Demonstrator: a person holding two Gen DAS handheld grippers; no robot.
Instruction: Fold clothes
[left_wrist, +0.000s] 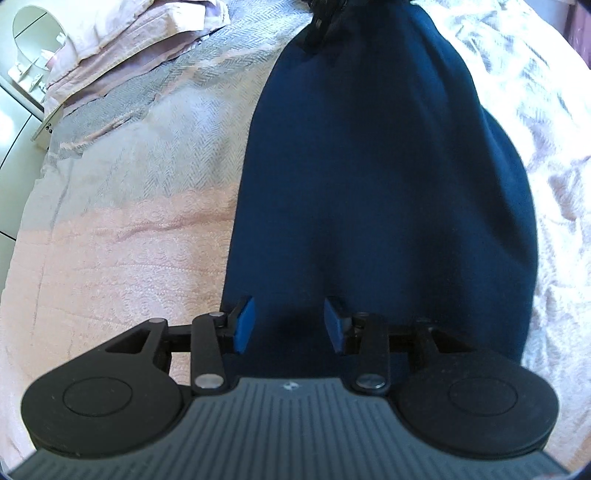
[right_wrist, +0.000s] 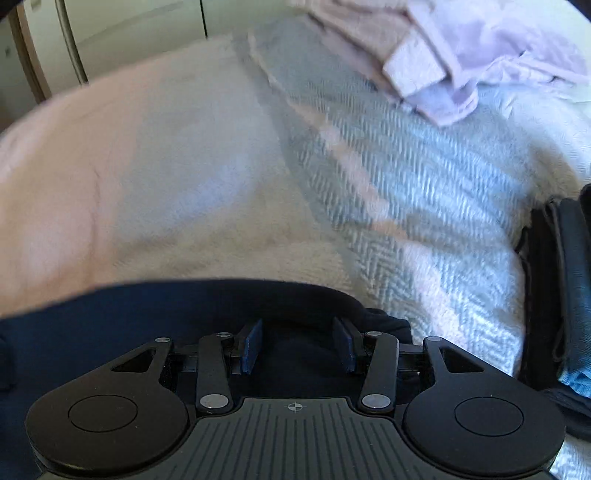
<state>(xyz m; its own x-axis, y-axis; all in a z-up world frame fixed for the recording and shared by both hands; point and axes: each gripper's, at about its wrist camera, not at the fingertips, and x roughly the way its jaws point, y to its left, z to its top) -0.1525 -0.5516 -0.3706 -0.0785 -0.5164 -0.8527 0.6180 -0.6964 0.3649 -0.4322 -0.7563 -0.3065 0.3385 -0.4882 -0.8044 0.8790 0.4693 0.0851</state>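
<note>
Navy garment (left_wrist: 380, 177) is lying flat on the bed (left_wrist: 122, 258), running lengthwise straight away from your left claw (left_wrist: 288, 325) toward a dark bunched end at the top of the left view. Its long axis is lining up with the direction that claw is pointing.

Left claw: you are holding it over the near end of the cloth, blue pads (left_wrist: 244, 325) standing partly apart, nothing pinched between them. The left pad is sitting right at the garment's left edge, where navy is meeting the pink bedspread; the right pad is sitting over cloth.

Right claw (right_wrist: 299, 347): you are holding it at another edge of the same navy cloth (right_wrist: 184, 306), where a thick curved hem is arching just ahead of the pads. Jaws are standing about half apart, straddling a dark fold; whether the pads are pressing on it I cannot tell.

Beyond the right claw only bare bedding is showing: a grey herringbone blanket (right_wrist: 424, 184), pale folded linen (right_wrist: 461, 62) at the head, and a dark stack of clothes (right_wrist: 565, 288) off at the right.

Judgement: both claws are working at edges of the garment, so the next fold is likely turning on carrying an edge along that long axis. Left claw looks better lined up for it.
</note>
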